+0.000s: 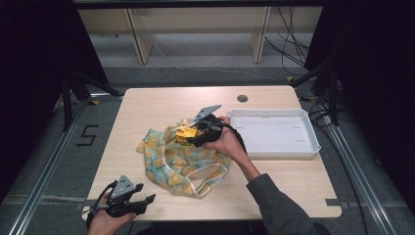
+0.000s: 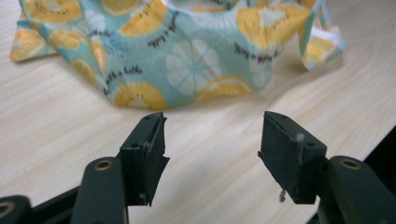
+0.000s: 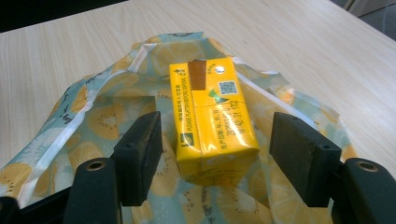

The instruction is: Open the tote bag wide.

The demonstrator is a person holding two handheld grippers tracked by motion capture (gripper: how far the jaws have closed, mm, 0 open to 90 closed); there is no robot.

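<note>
A teal cloth bag printed with yellow citrus slices lies crumpled in the middle of the table. A yellow drink carton rests on its side in the bag's mouth. My right gripper is open, its jaws standing either side of the carton with a small gap on each side. In the high view that gripper sits at the bag's far edge over the carton. My left gripper is at the table's near left edge, open and empty. Its jaws point at the bag, short of the cloth.
A white shallow tray stands on the right side of the table, close to the right hand. A round grommet hole sits near the far edge. Bare wood lies left of and beyond the bag.
</note>
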